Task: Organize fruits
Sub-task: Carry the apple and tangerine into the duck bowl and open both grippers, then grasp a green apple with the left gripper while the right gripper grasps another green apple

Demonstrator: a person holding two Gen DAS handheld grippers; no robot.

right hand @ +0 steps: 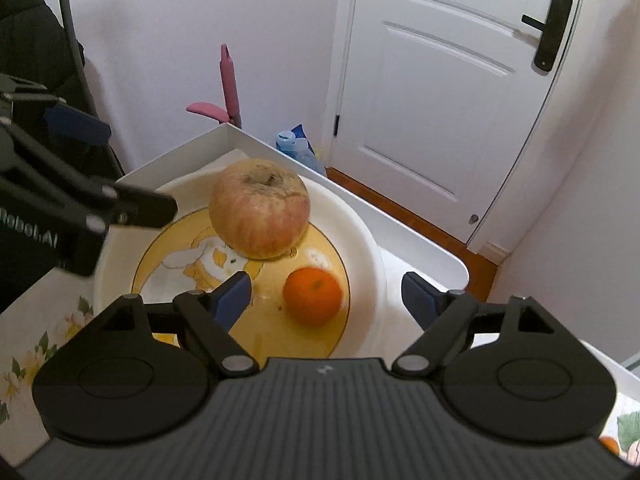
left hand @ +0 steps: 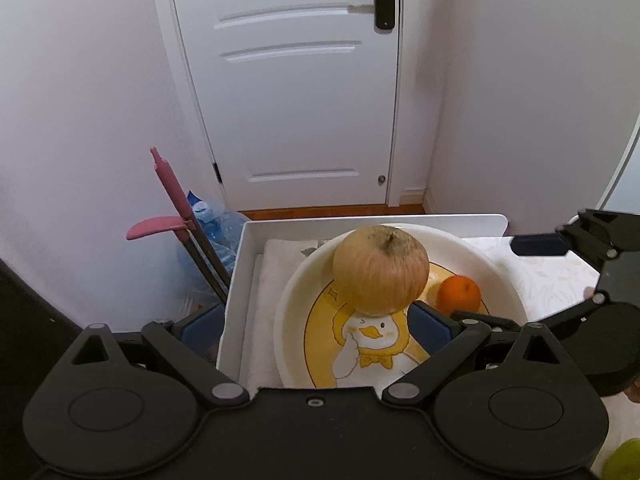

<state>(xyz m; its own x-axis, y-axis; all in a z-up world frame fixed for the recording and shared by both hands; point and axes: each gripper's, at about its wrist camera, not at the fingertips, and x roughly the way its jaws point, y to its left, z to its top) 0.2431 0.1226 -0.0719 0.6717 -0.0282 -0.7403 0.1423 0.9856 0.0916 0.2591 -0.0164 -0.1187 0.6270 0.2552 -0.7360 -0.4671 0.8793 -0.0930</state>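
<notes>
A large yellowish-red apple (left hand: 381, 270) (right hand: 260, 208) and a small orange (left hand: 458, 294) (right hand: 313, 297) lie in a white bowl (left hand: 500, 280) (right hand: 360, 240) with a yellow duck picture. My left gripper (left hand: 320, 326) is open and empty, its blue pads wide apart just in front of the apple. My right gripper (right hand: 326, 296) is open and empty, with the orange lying between its pads and apart from them. The right gripper shows at the right of the left wrist view (left hand: 560, 276), and the left gripper at the left of the right wrist view (right hand: 104, 168).
The bowl sits on a cloth in a white tray (left hand: 236, 280) (right hand: 420, 248) on a floral tablecloth (right hand: 32, 344). A green fruit (left hand: 624, 460) lies at the lower right. A pink-handled mop (left hand: 176, 200), a water bottle (left hand: 216, 228) and a white door (left hand: 300, 80) stand behind.
</notes>
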